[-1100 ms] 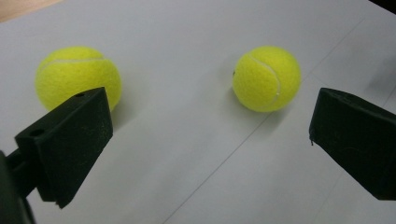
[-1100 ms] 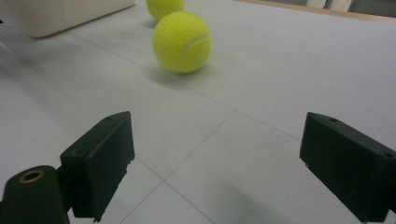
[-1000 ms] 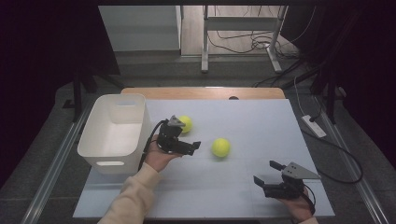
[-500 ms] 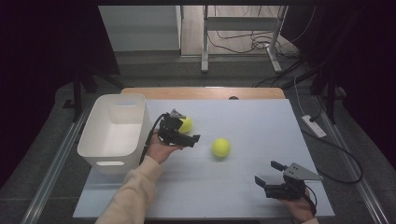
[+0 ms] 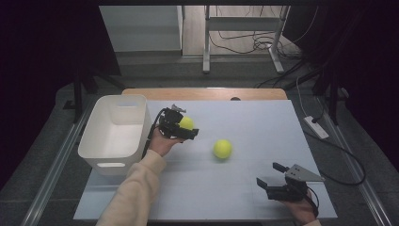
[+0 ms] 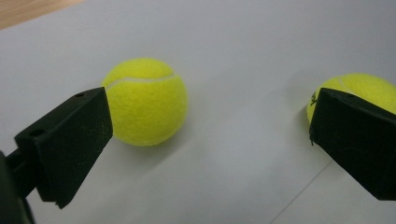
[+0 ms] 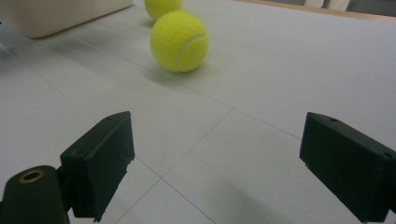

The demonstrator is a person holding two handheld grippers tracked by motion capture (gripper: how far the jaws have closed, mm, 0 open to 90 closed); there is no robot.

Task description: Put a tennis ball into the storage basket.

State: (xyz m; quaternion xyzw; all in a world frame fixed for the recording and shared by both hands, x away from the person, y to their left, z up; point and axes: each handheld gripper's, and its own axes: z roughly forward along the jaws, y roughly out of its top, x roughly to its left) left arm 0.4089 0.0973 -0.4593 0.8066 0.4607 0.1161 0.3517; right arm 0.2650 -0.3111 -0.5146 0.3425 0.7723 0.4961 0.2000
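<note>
Two yellow tennis balls lie on the pale blue-grey table (image 5: 244,117). My left gripper (image 5: 182,124) is open, its jaws either side of the far ball (image 5: 187,122), just right of the white bin (image 5: 115,132). In the left gripper view that ball (image 6: 144,100) rests on the table between the jaws of the left gripper (image 6: 210,116), close to the left one, ungripped; the second ball (image 6: 359,88) peeks from behind the right jaw. The second ball (image 5: 222,149) sits mid-table. My right gripper (image 5: 269,174) is open near the front right, with nothing between its jaws (image 7: 215,140); both balls (image 7: 180,41) (image 7: 161,7) lie ahead of it.
The white bin looks empty and stands at the table's left side; its wall (image 7: 60,14) shows far off in the right gripper view. A wooden strip (image 5: 202,93) edges the table's far side. Cables and a power strip (image 5: 316,127) lie on the floor to the right.
My left gripper has shifted up and to the right, so its open jaws now flank the far ball. The right gripper and the middle ball have stayed put.
</note>
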